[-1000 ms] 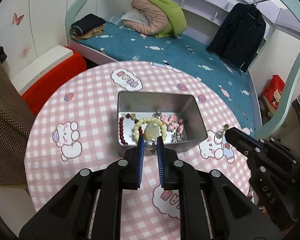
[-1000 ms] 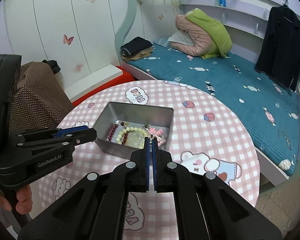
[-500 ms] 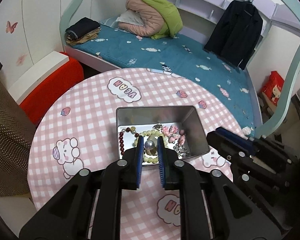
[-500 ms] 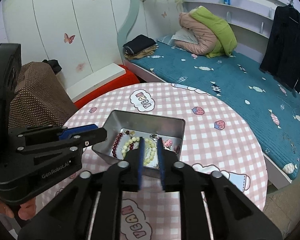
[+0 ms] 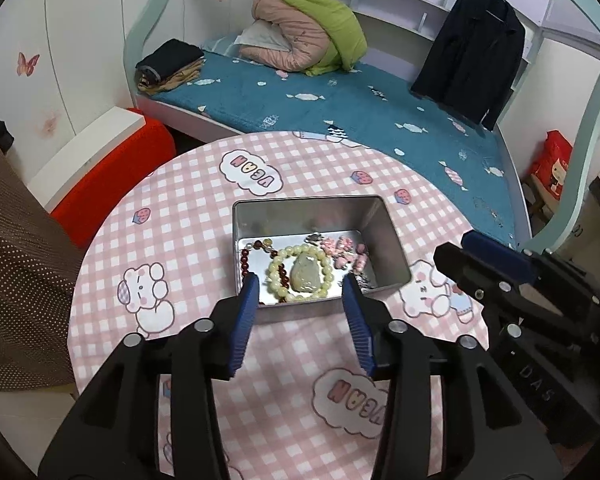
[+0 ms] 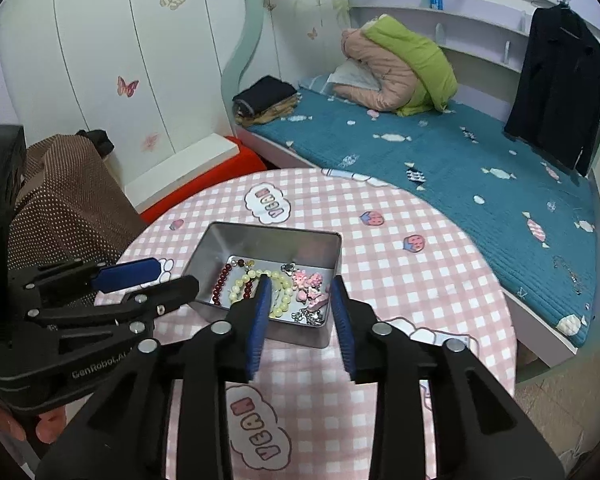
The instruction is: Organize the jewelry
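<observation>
A silver metal tin [image 5: 386, 236] [image 6: 260, 236] sits on the round pink checked table. It holds a cream bead bracelet with a pale jade pendant [image 5: 306, 272], a dark red bead string [image 5: 245, 262] [image 6: 220, 286], pink charms [image 5: 342, 250] [image 6: 310, 286] and a silver chain [image 6: 310, 316]. My left gripper [image 5: 302, 286] is open and empty, above the tin's near wall. My right gripper [image 6: 298, 294] is open and empty, over the tin's near right part. Each gripper shows at the edge of the other's view.
The table [image 5: 188, 240] carries a pink gingham cloth with cartoon prints. A brown dotted chair [image 5: 16, 280] stands at the left, a red and white bench [image 5: 112, 168] behind it. A bed with a blue cover [image 5: 340, 112] lies beyond the table.
Both grippers have opened. The left one let go of a pearl piece over the tin; the right one, shut a second ago, is now wide open. Both views have pulled back slightly.
</observation>
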`<action>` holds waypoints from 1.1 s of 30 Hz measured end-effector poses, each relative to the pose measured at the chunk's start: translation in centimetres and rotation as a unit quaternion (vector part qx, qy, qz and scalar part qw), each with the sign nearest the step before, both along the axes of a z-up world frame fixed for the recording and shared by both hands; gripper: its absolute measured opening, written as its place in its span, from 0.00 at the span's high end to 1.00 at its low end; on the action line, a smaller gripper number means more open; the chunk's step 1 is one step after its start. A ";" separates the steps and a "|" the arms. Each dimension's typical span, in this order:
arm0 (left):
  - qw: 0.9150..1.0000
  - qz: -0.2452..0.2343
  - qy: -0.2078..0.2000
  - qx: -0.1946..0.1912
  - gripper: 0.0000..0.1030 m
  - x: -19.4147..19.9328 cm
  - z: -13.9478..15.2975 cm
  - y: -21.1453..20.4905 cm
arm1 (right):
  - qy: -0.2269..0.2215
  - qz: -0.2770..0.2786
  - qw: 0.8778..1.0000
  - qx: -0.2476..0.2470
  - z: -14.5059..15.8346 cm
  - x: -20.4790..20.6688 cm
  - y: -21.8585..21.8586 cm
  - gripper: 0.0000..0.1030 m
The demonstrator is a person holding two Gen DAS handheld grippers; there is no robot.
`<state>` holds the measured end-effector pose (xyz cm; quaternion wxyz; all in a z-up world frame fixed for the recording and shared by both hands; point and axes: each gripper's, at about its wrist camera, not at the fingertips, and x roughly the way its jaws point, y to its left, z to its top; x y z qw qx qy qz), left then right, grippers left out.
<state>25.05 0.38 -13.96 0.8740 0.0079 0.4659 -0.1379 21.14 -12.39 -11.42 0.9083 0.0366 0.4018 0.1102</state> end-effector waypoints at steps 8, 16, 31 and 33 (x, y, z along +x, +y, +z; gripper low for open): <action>0.999 0.001 -0.042 0.009 0.51 -4.1 3.6 -1.3 | -0.038 -0.026 0.999 0.005 3.7 -4.0 -1.8 0.60; 0.992 0.021 -0.122 0.010 0.29 -9.0 9.7 -2.3 | -0.106 -0.061 0.992 0.000 9.2 -9.2 -3.9 0.45; 0.970 0.044 -0.240 0.016 0.23 -16.6 17.0 -2.6 | -0.237 -0.072 0.969 -0.010 15.3 -16.2 -4.5 0.28; 0.968 0.044 -0.248 0.015 0.23 -17.4 17.4 -2.6 | -0.245 -0.074 0.967 -0.009 15.5 -16.6 -4.6 0.28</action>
